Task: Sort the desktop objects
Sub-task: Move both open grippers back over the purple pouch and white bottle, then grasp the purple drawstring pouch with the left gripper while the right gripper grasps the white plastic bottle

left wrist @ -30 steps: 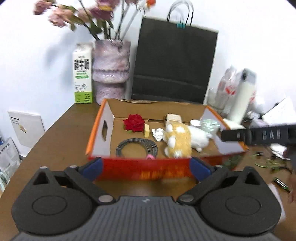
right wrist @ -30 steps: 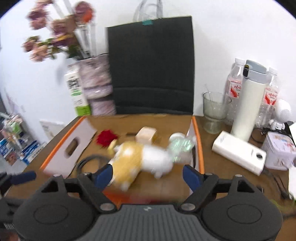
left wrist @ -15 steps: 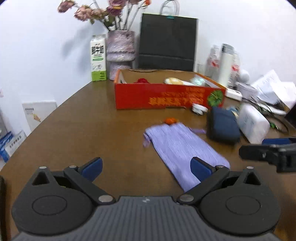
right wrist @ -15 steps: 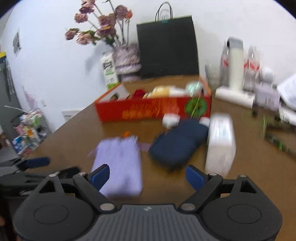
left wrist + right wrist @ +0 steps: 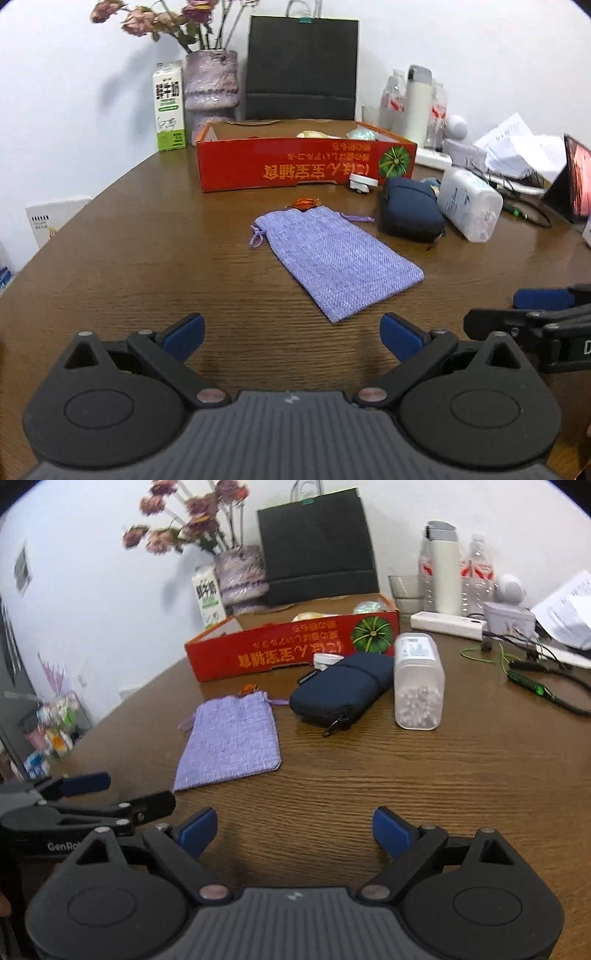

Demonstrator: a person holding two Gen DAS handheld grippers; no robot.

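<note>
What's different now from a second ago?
Both grippers pulled back from over the red box to hang low above the table, near the purple pouch. The right gripper opened further, empty; the left gripper stayed open. Box contents, pouch and navy case unmoved.

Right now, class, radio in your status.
Both grippers, left and right, open, empty. Purple pouch flat ahead, outside red box. Nothing in the way.

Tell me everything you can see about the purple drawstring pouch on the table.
The purple pouch is a flat rectangle of coarse woven lilac fabric, lying limp and apparently empty on the brown wooden table. Its gathered mouth, with thin matching drawstrings trailing out at both sides, points toward the red box; a small orange object sits right at that end. No gripper touches it.
</note>
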